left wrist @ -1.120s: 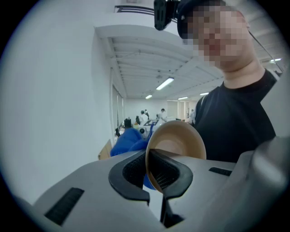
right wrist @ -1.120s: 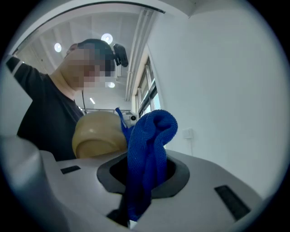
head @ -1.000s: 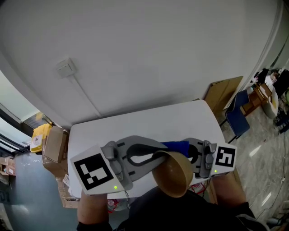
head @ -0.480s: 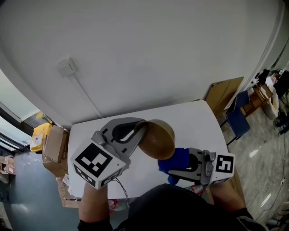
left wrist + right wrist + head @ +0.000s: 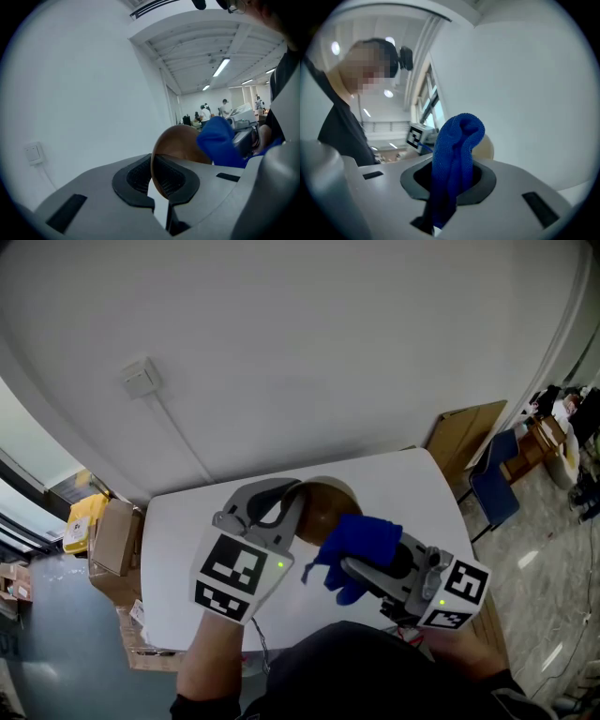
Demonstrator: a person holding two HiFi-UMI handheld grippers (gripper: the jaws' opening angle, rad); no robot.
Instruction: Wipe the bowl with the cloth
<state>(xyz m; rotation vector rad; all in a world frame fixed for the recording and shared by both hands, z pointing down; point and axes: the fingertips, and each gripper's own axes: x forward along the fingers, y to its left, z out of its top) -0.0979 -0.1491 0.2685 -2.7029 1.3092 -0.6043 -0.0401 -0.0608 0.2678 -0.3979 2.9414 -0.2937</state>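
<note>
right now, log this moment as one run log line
left gripper: shut on round brown bowl rim | right gripper: shut on bunched blue cloth | cloth beside bowl, contact unclear

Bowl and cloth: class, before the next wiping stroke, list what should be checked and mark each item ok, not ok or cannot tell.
1. left gripper shut on the rim of the bowl: ok.
2. right gripper shut on the cloth: ok.
3. Cloth bunched out past the right gripper, free for wiping: ok.
4. Cloth touching the bowl: cannot tell; in the head view they overlap.
5. Bowl's inside turned towards the cloth: cannot tell.
</note>
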